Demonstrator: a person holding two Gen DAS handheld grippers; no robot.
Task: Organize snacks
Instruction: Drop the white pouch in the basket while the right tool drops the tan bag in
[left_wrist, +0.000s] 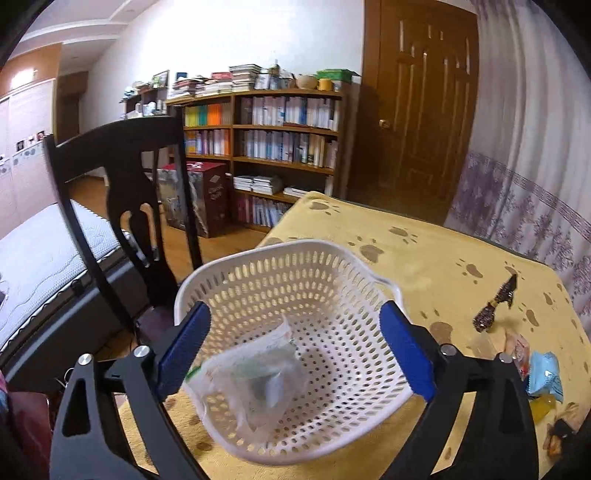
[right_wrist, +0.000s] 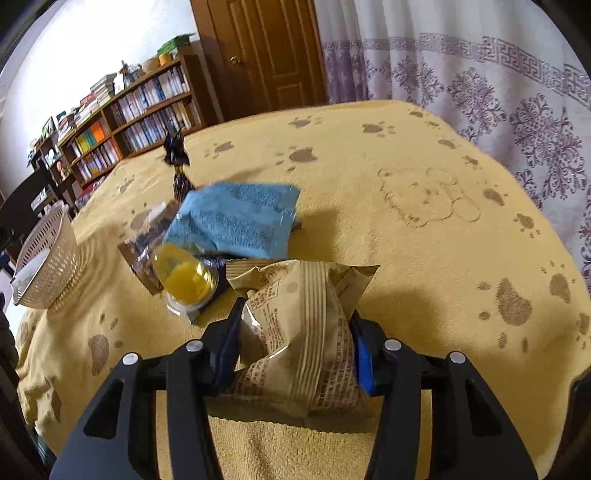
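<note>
A yellow cloth printed with brown paw marks (right_wrist: 369, 177) covered the surface. In the right wrist view, the right hand-held gripper (right_wrist: 295, 343) was pinching a tan snack bag (right_wrist: 299, 332) between its two blue-padded fingers, the crinkled bag filling the gap between them and lying low over the cloth. Just beyond the bag lay a small heap of snacks: a yellow jelly cup (right_wrist: 184, 277) on its side, a light blue packet (right_wrist: 236, 218) partly over a clear wrapper with dark contents (right_wrist: 147, 240), and farther back a dark twisted-end candy (right_wrist: 177, 155). Toward the left edge of that view stood a white perforated basket (right_wrist: 48, 266), well apart from the heap.

In the left wrist view, the left hand-held gripper (left_wrist: 295, 339) had its blue fingers spread wide, one on each side of the same white basket (left_wrist: 295, 266), which looked tilted toward the camera near the edge of the surface. Whether the fingers touched the basket's rim could not be told. Inside the basket lay a clear, whitish wrapped snack (left_wrist: 255, 380) with a touch of green. To the right on the cloth lay the dark candy (left_wrist: 495, 310), and at the far right edge the blue packet (left_wrist: 546, 376) and other snacks were partly visible. Beyond the surface stood a dark wooden chair (left_wrist: 125, 192), a bookshelf full of books (left_wrist: 273, 136) and a brown door (left_wrist: 417, 110).
</note>
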